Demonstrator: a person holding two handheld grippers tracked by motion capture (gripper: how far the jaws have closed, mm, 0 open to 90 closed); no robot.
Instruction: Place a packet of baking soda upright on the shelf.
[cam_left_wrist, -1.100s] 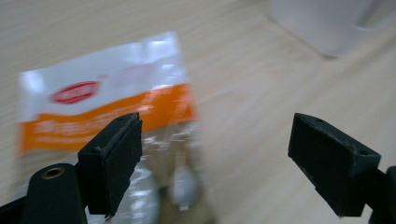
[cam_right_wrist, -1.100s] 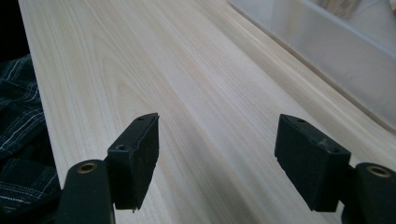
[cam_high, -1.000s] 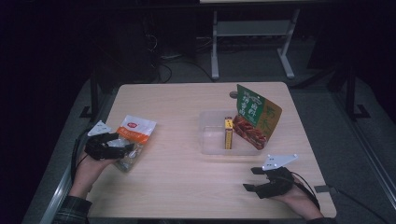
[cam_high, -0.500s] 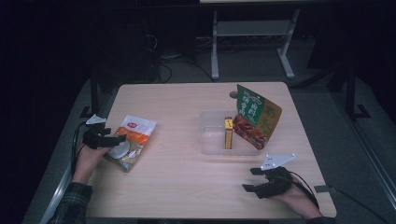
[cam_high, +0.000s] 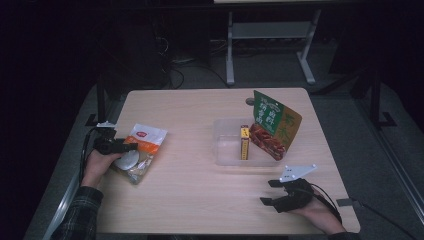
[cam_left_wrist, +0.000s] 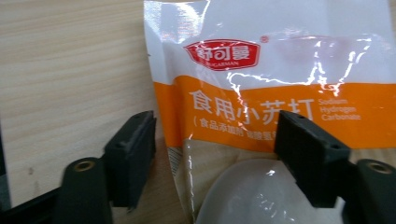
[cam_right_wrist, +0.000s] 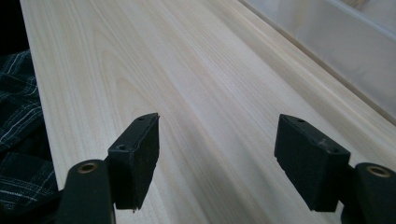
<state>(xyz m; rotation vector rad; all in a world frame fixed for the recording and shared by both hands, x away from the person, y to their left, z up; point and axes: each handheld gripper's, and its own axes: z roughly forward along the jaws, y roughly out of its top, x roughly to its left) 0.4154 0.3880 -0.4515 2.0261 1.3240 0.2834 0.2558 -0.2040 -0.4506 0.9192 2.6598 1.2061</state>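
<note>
A white and orange packet (cam_high: 144, 149) with a red logo lies flat near the table's left edge. My left gripper (cam_high: 133, 146) reaches onto its left side from the table's edge. In the left gripper view the packet (cam_left_wrist: 280, 93) lies between the jaws of my left gripper (cam_left_wrist: 217, 140). One jaw is just off the packet's edge and the other is over its orange band. The jaws have just been closing, and I see no pad pressing on the packet. My right gripper (cam_high: 266, 192) rests open near the front right of the table, with bare wood between the fingers of my right gripper (cam_right_wrist: 217, 140).
A clear plastic bin (cam_high: 225, 150) stands right of centre. It holds an upright yellow box (cam_high: 244, 142) and a leaning green and red snack bag (cam_high: 275, 125). A plaid sleeve (cam_right_wrist: 18, 140) lies at the table's front. A metal stand (cam_high: 270, 35) is on the floor beyond.
My left gripper has shifted a little away from the person along the packet's left side and sunk toward it, and its jaws have narrowed. The right gripper has kept still.
</note>
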